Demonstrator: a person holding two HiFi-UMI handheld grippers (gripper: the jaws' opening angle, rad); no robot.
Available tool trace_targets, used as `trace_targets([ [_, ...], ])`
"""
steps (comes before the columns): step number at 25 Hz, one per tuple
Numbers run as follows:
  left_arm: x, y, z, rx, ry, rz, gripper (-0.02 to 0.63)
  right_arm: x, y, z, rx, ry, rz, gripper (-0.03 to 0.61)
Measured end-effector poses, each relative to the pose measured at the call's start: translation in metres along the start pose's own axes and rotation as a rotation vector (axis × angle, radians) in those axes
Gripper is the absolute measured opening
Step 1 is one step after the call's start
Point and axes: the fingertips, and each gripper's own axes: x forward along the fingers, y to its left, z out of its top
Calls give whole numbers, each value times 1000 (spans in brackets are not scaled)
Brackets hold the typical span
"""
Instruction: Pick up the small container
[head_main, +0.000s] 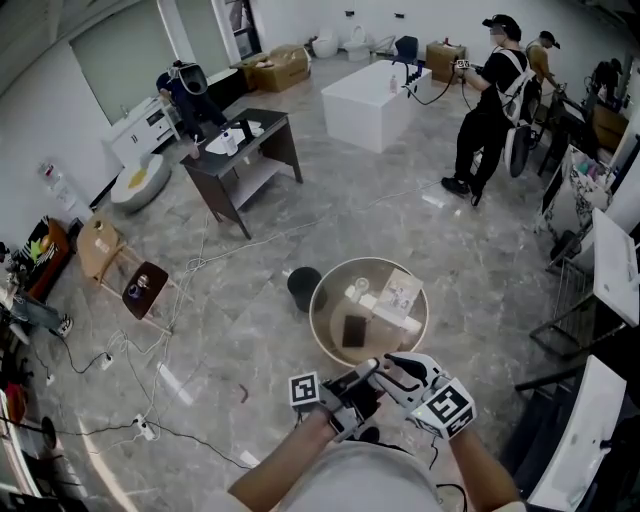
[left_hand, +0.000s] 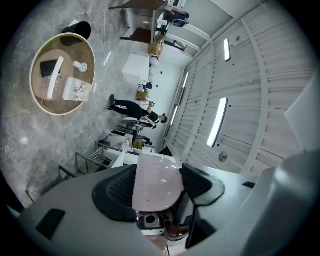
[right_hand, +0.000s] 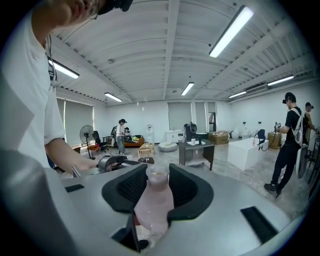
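Open lab hall: marble floor (head_main: 420, 230) strewn with cables (head_main: 150, 350), cardboard boxes (head_main: 280, 68), ceiling strip lights (right_hand: 232, 30), another worker (head_main: 490, 100) handling equipment.

White short-sleeved shirt (head_main: 355, 482). The left gripper (head_main: 362, 378) and right gripper (head_main: 398, 372) carry black-and-white marker cubes (head_main: 306, 390) and black ribbed pads (right_hand: 187, 192).

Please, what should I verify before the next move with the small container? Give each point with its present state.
1. Right hand-held gripper gripping the small pink bottle: ok.
2. Left hand-held gripper gripping a pale rounded thing: ok.
3. Both grippers hold one and the same thing: cannot tell.
4. Bottle off the round table: ok.
5. Bottle's mouth capped: cannot tell.
6. Person in black far from the grippers: ok.
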Motion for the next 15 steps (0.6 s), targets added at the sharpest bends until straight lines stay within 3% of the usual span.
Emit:
trace_targets([
  [15,-52,-52,-15,6,61,6,284,12,63,38,4,-44,-23,152],
])
